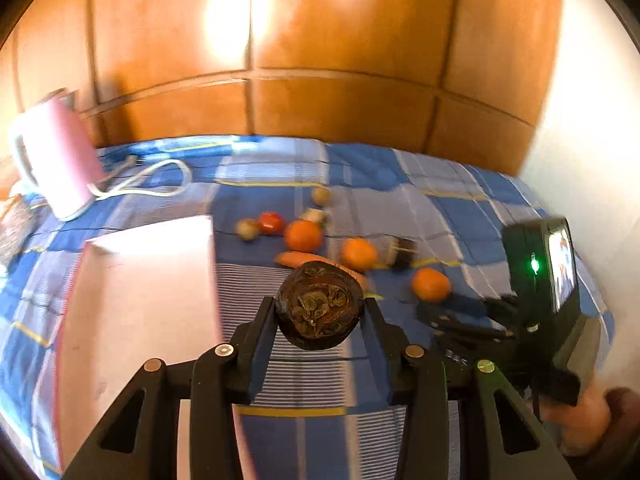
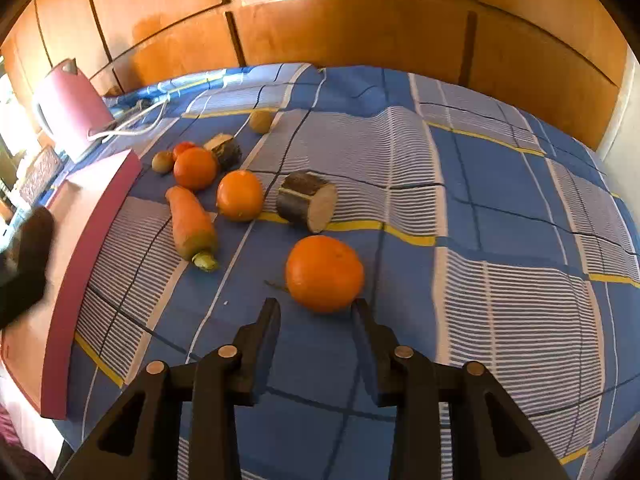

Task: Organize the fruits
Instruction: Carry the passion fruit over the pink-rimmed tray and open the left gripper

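We are seeing a blue cloth checked with white stripes and yellow lines. Three oranges, one at lower centre, are glowing orange. The kettle at upper left is showing pink, and the panels behind are showing orange-brown.

The carrot lies between the box and an orange.

Right of the near orange, the bed lies open out to its far edge. Left of it, the way is crowded: a carrot, two more oranges and cut root chunks cluster close. The pink box walls the left side, with the kettle and its cord behind it.
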A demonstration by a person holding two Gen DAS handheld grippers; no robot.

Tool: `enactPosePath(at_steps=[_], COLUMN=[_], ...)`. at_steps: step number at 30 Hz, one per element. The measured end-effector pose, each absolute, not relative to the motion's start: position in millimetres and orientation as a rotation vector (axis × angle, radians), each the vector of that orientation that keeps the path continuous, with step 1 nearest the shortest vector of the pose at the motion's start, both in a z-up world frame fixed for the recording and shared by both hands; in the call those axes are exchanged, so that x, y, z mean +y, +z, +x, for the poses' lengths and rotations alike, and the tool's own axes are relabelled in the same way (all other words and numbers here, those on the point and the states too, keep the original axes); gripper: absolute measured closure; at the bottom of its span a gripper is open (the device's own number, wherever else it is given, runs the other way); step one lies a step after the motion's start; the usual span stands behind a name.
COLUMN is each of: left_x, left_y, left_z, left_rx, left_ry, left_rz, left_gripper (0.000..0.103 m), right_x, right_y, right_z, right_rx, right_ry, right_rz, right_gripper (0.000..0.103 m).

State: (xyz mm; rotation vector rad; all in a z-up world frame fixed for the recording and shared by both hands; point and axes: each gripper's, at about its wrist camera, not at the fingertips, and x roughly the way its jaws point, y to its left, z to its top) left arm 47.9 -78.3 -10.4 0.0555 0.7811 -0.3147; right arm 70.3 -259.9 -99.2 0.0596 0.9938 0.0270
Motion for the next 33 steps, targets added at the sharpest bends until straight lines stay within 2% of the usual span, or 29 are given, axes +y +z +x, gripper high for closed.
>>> enactPosePath(at_steps=[2, 6, 19, 33], left_x=[-62, -34, 32, 48], left_y=[-8, -11, -36, -50], left_z=[49, 50, 49, 54], left_rx=[0.777, 0.781, 0.827, 0.866], left_ry=[-0.272, -0.193, -0.013, 0.031], left_rz=[0.036, 0.017, -0.028, -0.065], left_gripper=[0.060, 0.060, 0.060, 0.059], right_x=[-257, -253, -255, -248], right_y=[-101, -101, -102, -102], right_z=[70, 70, 69, 68], right_rx=[0.992, 0.979, 0.979, 0.971], right_ry=[0.016, 0.002, -0.024, -0.040], right_rz=[0.041, 0.024, 0.087, 0.036], right_gripper=[0.076, 0.078, 0.078, 0.078])
